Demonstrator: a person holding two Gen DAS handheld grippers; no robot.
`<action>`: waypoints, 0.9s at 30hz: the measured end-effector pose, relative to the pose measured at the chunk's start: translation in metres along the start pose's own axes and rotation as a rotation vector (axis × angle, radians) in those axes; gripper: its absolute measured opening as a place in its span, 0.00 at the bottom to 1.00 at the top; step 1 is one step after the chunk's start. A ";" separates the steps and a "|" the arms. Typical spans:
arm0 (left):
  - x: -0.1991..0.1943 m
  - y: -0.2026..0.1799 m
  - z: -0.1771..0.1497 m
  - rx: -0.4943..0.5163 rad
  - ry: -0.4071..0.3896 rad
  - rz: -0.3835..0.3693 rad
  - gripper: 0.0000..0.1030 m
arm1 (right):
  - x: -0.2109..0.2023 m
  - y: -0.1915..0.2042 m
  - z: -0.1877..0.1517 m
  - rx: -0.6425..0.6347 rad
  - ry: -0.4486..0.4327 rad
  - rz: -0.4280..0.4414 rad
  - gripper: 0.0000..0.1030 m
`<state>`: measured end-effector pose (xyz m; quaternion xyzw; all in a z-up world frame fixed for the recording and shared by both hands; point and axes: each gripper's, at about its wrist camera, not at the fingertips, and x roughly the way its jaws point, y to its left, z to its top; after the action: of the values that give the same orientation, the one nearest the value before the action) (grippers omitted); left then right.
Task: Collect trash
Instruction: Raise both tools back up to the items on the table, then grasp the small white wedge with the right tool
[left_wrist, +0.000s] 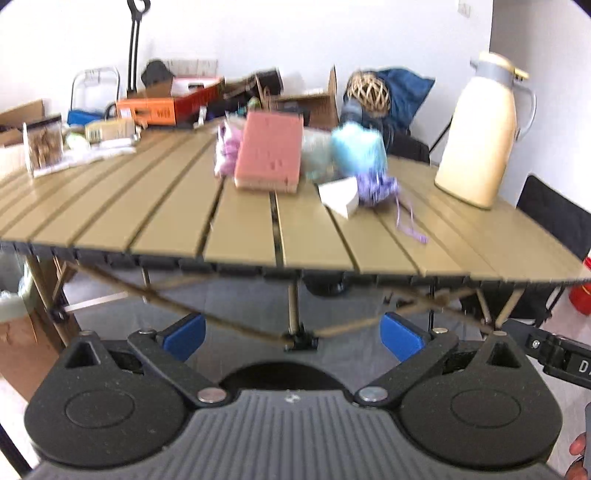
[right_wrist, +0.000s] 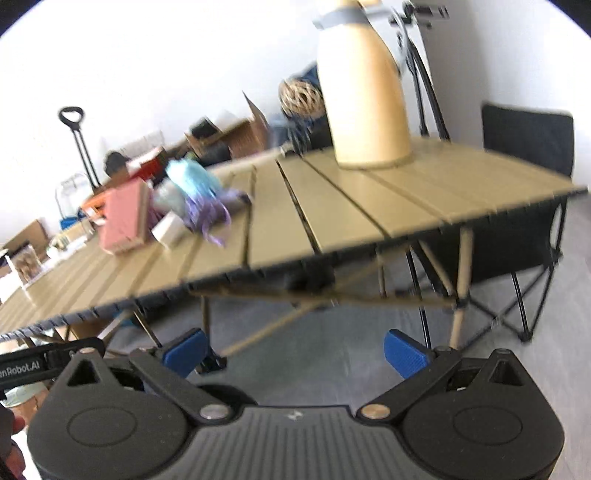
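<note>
Both grippers, left gripper (left_wrist: 291, 338) and right gripper (right_wrist: 293, 349), hang below the desk (left_wrist: 258, 236), fingers spread, empty. I'd lift first, then go for the purple scrap (left_wrist: 380, 188) at 1 o'clock.

Each matte black plastic gripper, left (left_wrist: 293, 338) and right (right_wrist: 295, 350), carries blue ribbed finger pads (left_wrist: 186, 336) on hinged black linkages. Silver round pivot screws (right_wrist: 213, 410) sit at five and seven o'clock above a grey ridged housing (right_wrist: 291, 439).

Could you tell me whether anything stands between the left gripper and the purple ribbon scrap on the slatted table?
Nothing visible does. The open left gripper sits below the tan slatted table edge; bare slats lead to the purple ribbon scrap, with the white paper box touching its left.
</note>
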<state>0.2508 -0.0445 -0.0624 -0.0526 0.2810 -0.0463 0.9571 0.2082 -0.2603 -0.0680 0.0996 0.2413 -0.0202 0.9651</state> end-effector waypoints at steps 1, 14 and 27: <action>0.000 0.001 0.004 0.001 -0.008 0.004 1.00 | -0.002 0.003 0.005 -0.015 -0.025 0.007 1.00; 0.003 0.024 0.054 -0.011 -0.145 0.086 1.00 | 0.017 0.052 0.058 -0.133 -0.166 0.104 1.00; 0.027 0.065 0.087 -0.056 -0.158 0.123 1.00 | 0.074 0.126 0.073 -0.288 -0.183 0.157 0.95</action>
<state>0.3245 0.0229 -0.0128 -0.0655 0.2084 0.0248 0.9755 0.3184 -0.1513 -0.0168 -0.0236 0.1444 0.0808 0.9859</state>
